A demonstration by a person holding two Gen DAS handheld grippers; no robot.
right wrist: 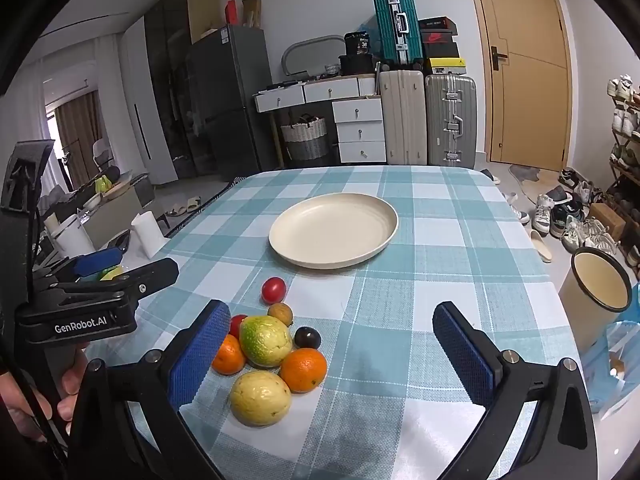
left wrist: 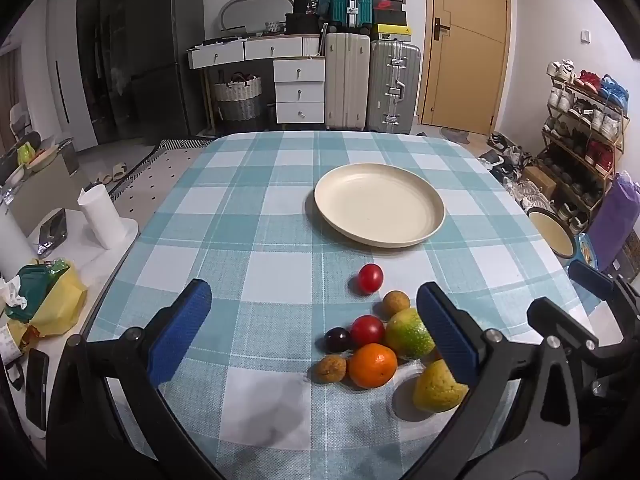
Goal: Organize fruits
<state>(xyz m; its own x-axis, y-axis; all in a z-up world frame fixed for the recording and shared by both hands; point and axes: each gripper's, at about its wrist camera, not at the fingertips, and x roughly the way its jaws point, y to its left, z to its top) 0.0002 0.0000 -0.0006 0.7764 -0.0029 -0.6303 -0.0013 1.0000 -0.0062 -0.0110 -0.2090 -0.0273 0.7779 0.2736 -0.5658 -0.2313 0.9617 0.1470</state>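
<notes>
Table: checked cloth (left wrist: 256, 208), cream plate (left wrist: 379, 204) at twelve o'clock.
Fruit pile (right wrist: 276, 356): between grippers, seemingly untouched.
Left gripper (left wrist: 314, 332): released, fruit at three o'clock.
Right gripper (right wrist: 332, 354): released, fruit at nine o'clock.

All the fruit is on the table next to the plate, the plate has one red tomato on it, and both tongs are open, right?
Not quite. The plate is empty; the red tomato lies on the tablecloth before it, as the right wrist view shows. The rest is right.

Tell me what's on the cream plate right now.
Nothing: the cream plate is bare in both wrist views. All the fruit, including the lone red tomato, sits on the tablecloth nearer the grippers. Nothing covers its surface.
</notes>
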